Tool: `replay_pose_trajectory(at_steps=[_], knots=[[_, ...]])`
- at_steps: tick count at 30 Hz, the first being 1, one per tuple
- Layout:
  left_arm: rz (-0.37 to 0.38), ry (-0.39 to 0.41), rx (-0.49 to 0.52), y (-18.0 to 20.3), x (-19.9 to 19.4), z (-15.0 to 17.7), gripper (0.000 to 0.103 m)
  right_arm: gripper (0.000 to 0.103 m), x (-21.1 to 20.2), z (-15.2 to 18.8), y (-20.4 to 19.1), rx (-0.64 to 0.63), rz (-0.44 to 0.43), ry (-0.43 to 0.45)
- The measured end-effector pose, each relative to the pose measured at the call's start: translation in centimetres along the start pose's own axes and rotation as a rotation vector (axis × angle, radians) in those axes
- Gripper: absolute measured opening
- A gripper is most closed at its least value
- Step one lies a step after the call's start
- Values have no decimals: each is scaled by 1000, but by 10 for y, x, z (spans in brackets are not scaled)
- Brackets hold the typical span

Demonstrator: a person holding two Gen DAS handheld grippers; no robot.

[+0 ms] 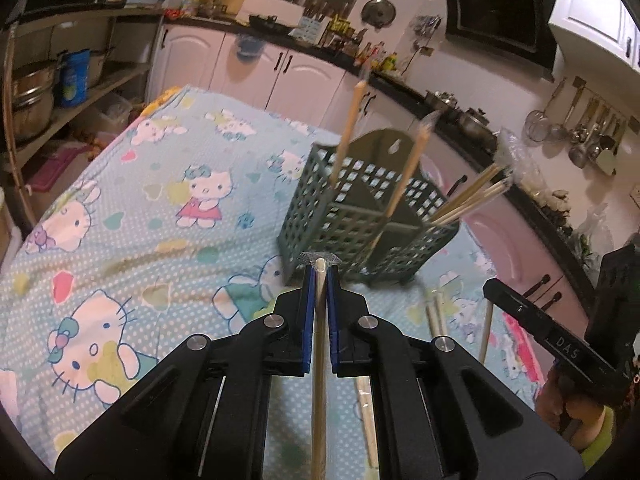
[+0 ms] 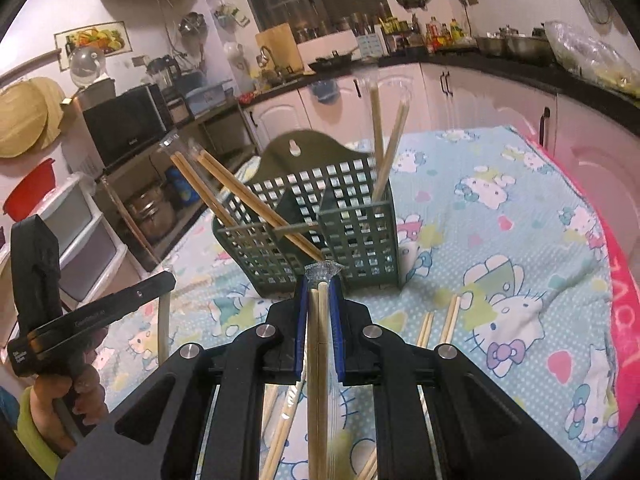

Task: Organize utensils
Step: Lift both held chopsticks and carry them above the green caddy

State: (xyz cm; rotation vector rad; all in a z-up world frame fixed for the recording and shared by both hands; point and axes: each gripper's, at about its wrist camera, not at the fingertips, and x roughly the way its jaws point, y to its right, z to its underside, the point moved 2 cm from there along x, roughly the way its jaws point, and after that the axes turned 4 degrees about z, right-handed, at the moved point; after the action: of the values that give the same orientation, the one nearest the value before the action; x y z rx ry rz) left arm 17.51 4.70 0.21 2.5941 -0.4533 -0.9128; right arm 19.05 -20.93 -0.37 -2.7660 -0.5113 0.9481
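Observation:
A green lattice utensil holder (image 1: 360, 216) (image 2: 316, 236) stands on the cartoon-cat cloth, with wrapped wooden chopsticks (image 1: 472, 200) (image 2: 224, 188) leaning out of its compartments. My left gripper (image 1: 320, 270) is shut on a wrapped chopstick pack (image 1: 319, 360), held just in front of the holder. My right gripper (image 2: 323, 278) is shut on a wrapped pair of chopsticks (image 2: 318, 380), also close before the holder. Loose chopsticks (image 2: 448, 324) (image 1: 436, 312) lie on the cloth beside the holder. The other gripper shows at each view's edge, the right gripper's body (image 1: 560, 348) and the left gripper's body (image 2: 80, 320).
The table cloth (image 1: 140, 220) (image 2: 520, 240) runs out to kitchen cabinets (image 1: 280, 68) behind. A pink cloth edge (image 2: 624, 280) lines the right side. Shelves with pots (image 1: 32, 92) stand at left. A hand (image 2: 60, 412) holds the other gripper's handle.

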Motion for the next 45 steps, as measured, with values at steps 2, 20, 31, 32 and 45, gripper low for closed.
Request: replay_pose_trajectory(at_steps=[2, 20, 31, 32, 45], knots=[[9, 11, 8, 6, -5, -3, 2, 11, -6, -1, -2, -5, -2, 15], [47, 75, 59, 44, -29, -12, 2, 9, -54, -10, -4, -26, -13, 126], [79, 96, 102, 70, -30, -25, 2, 6, -71, -16, 7, -11, -15, 162], [83, 99, 107, 73, -30, -27, 2, 6, -73, -17, 8, -11, -13, 168], [112, 149, 160, 100, -26, -55, 2, 6, -84, -39, 13, -24, -11, 225]])
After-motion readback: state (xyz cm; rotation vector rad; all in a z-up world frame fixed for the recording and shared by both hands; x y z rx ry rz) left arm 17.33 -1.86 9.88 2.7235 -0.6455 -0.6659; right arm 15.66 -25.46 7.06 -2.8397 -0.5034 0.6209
